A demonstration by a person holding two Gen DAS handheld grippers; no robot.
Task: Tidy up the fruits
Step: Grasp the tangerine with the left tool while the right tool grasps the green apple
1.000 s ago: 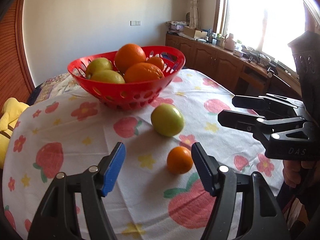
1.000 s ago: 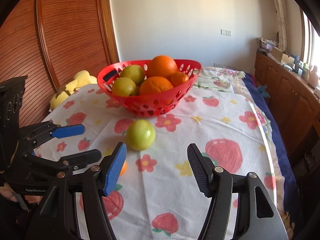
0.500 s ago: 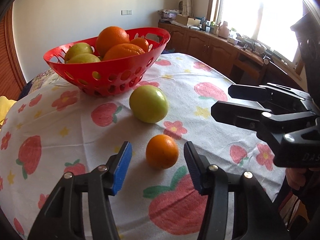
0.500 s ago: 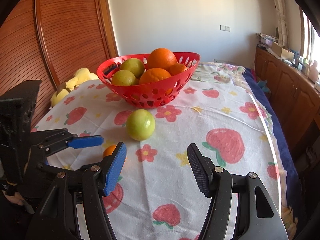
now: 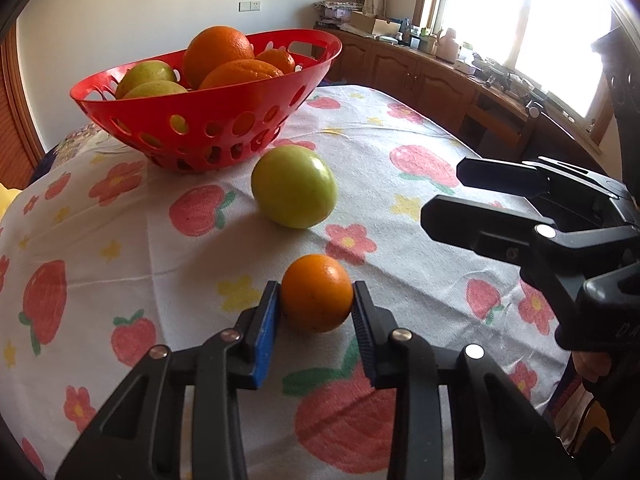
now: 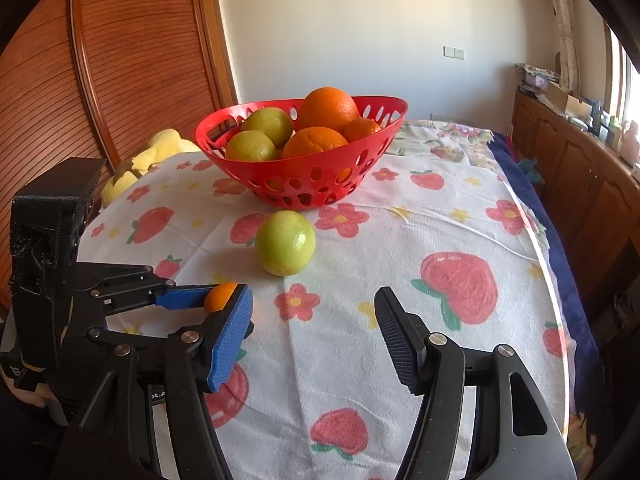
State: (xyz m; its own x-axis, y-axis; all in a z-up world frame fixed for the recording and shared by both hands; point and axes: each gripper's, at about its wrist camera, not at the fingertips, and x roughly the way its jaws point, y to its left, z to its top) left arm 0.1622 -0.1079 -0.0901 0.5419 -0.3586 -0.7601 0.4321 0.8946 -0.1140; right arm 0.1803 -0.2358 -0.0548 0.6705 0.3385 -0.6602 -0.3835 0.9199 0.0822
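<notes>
A small orange point(image 5: 317, 293) lies on the fruit-print tablecloth. My left gripper point(image 5: 316, 300) is shut on it, both pads touching its sides; it also shows in the right wrist view point(image 6: 218, 298). A green apple point(image 5: 294, 191) lies just beyond, also seen in the right wrist view point(image 6: 285, 242). A red perforated basket point(image 5: 208, 120) behind it holds oranges and green apples. My right gripper point(image 6: 314, 324) is open and empty above the cloth, right of the left gripper; it shows in the left wrist view point(image 5: 448, 192).
The tablecloth point(image 6: 440, 240) covers a rounded table whose edge drops off at the right. A yellow plush toy point(image 6: 152, 156) sits at the far left by a wooden sliding door. Wooden cabinets point(image 5: 420, 76) run along the window wall.
My left gripper moved forward and down around the small orange and its jaws closed onto it. The right gripper stayed open and barely moved.
</notes>
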